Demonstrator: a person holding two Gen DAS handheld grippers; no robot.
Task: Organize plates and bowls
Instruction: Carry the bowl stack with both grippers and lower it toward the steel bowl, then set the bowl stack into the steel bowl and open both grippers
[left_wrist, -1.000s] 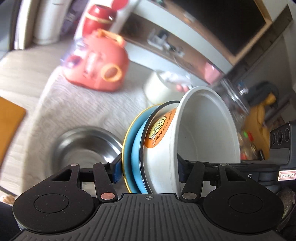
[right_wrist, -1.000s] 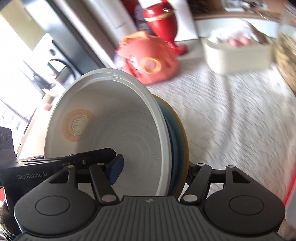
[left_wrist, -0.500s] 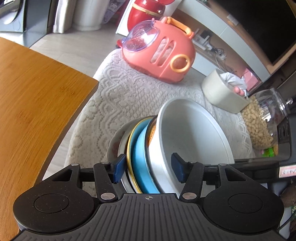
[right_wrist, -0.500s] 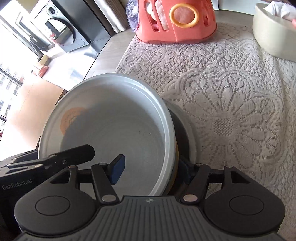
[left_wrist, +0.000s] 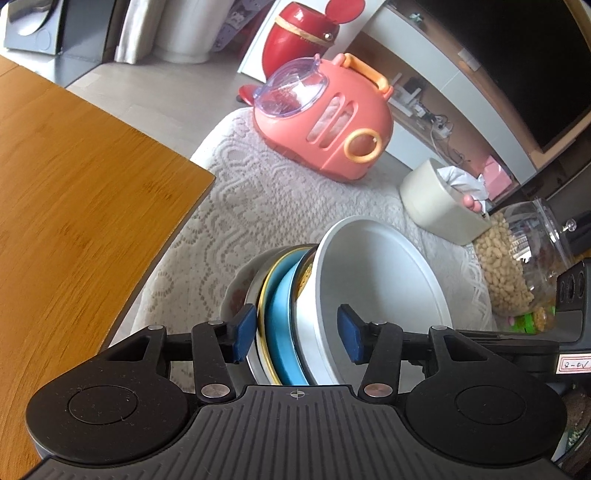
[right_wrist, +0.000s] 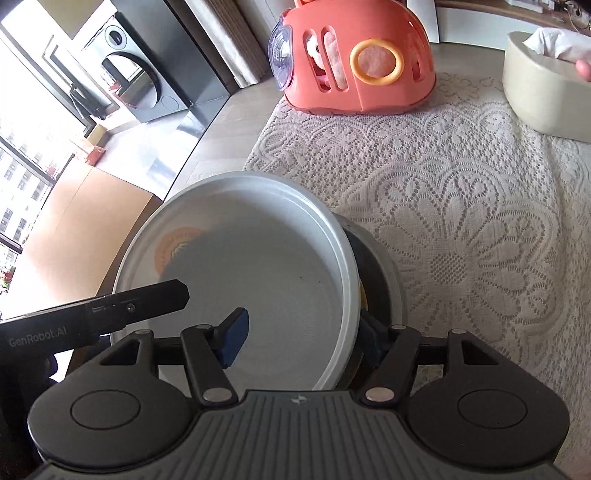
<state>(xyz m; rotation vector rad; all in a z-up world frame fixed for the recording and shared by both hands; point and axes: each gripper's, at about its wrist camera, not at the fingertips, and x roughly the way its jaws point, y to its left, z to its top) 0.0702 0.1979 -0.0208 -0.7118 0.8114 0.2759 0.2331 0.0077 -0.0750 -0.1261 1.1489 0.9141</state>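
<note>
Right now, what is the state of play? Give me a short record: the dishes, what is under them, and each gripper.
dishes: white bowl, blue plate and steel bowl nested in a stack, tilted on edge
underneath: lace tablecloth
left gripper: jaws have just been closing, stack between them; contact unclear
right gripper: closed on the stack, one pad inside the white bowl

Your white bowl looked like smooth matt plastic, with a blue plate beside it, glossy and gold-rimmed, and a brushed metal bowl outermost at its 3 o'clock in the right wrist view. A rough, openwork lace cloth covered the surface. At 9 o'clock lay a satin-finished wood board. At 12 o'clock you had a glossy coral plastic carrier. The hand-held gripper bodies were matt black plastic with blue rubbery pads.
</note>
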